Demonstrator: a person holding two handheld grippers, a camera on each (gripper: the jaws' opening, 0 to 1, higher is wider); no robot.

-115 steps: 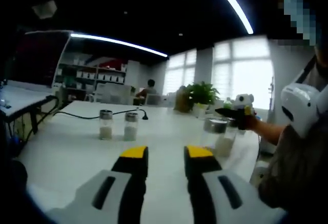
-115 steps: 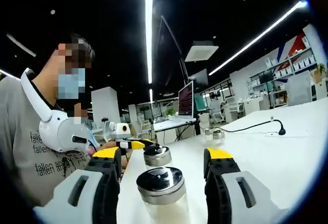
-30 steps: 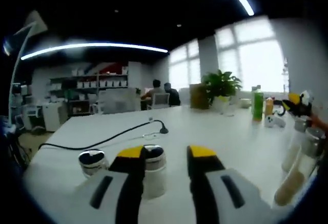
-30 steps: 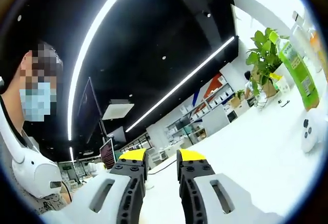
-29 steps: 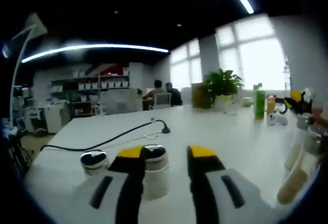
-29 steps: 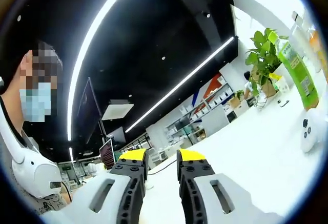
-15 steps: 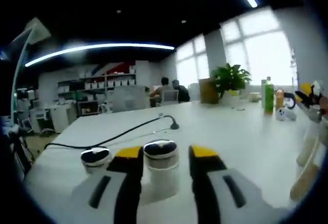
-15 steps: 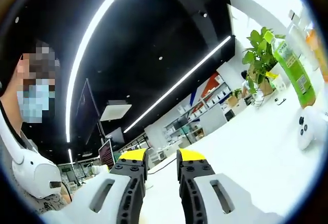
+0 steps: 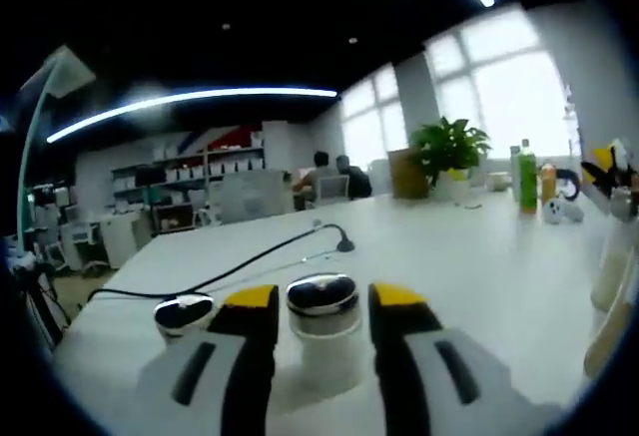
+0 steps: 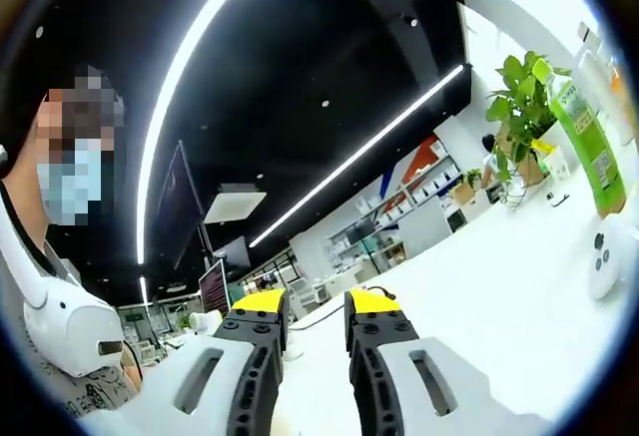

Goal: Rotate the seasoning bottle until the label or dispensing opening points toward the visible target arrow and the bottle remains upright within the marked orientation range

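At lower centre of the left gripper view, the seasoning bottle (image 9: 322, 331) is standing upright on the white worktop (image 9: 479, 266) between the spread left tongs (image 9: 321, 301). The right tongs (image 10: 316, 303) are sitting nearly pressed together, gripping nothing.

Seasoning bottle (image 9: 321, 331) between left tongs (image 9: 321, 298) jaws; second bottle (image 9: 184, 314) just left; cable (image 9: 240, 266) behind.

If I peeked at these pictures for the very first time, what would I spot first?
Probably the shiny-lidded seasoning bottle standing on the white table, right between the yellow-tipped jaws of the left gripper. A second shiny lid sits just to its left. In the right gripper view, a bright green bottle leans at the far right edge.
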